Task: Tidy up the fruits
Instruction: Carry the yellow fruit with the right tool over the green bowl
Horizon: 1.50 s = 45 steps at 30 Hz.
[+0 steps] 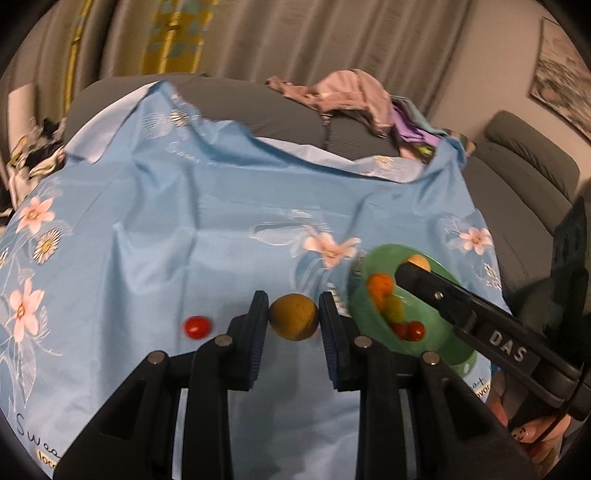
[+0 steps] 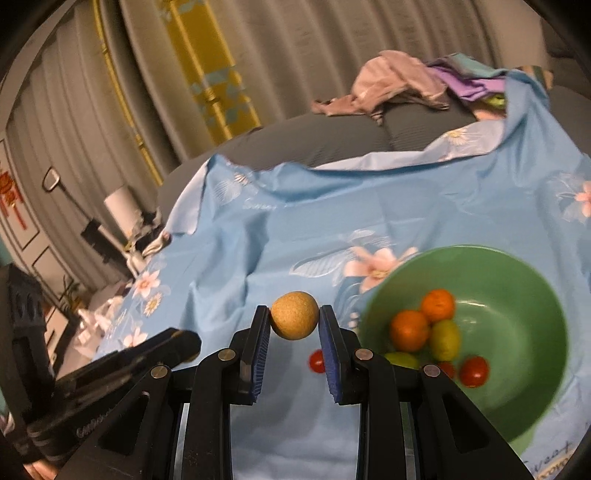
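Blue cloth (image 2: 280,258) lies open between green bowl (image 2: 517,266) and sofa edge.

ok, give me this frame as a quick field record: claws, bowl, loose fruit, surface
left claw: shut on a round yellow-brown fruit
right claw: shut on a second round yellow-brown fruit, seen over the bowl from the left wrist view
green bowl: holds two oranges, green fruits, cherry tomatoes
loose fruit: one cherry tomato on the cloth, outside the bowl
surface: blue floral cloth spread over a grey sofa
background: crumpled clothes, curtains
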Available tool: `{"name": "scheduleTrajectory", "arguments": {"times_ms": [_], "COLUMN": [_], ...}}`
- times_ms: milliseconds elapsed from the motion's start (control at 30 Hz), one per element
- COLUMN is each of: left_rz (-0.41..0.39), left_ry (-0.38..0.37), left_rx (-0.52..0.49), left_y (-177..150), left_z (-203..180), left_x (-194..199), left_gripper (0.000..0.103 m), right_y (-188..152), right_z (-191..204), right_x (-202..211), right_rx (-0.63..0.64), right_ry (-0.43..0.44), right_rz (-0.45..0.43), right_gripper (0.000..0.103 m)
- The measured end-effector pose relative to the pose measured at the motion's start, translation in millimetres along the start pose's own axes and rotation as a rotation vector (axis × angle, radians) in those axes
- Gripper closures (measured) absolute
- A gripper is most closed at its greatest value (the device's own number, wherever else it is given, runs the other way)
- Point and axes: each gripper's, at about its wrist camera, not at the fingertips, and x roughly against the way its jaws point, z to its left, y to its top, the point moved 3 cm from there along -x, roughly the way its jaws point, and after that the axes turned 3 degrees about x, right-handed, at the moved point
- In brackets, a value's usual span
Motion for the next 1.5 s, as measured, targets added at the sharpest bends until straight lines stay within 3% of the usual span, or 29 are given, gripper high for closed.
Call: {"name": "scheduleTrajectory", "arguments": {"times_ms": [200, 733, 1300, 1500], "left_rz": [0.013, 0.087, 0.179, 0.203], "left_ry": [-0.063, -0.127, -0.151, -0.149], "left_rx": [-0.047, -0.134, -0.189, -0.200], "left_y": [3, -1, -15, -21], "left_z": [-32, -94, -123, -128], "left_x": [-10, -50, -82, -90], "left_gripper": [0.076, 0.075, 0.075, 0.075], "right_y": [5, 8, -2, -7], "right_z": [-24, -78, -118, -125], "right_x": [16, 46, 41, 28], "right_rx": [-0.053, -0.190, -0.292, -0.299], "right_ry": [-0.048, -0.152, -0.243, -0.270], "right_rz": [-0.040, -0.098, -0.027, 0.035], "right_gripper": [0.074, 0.074, 0.074, 0.074]}}
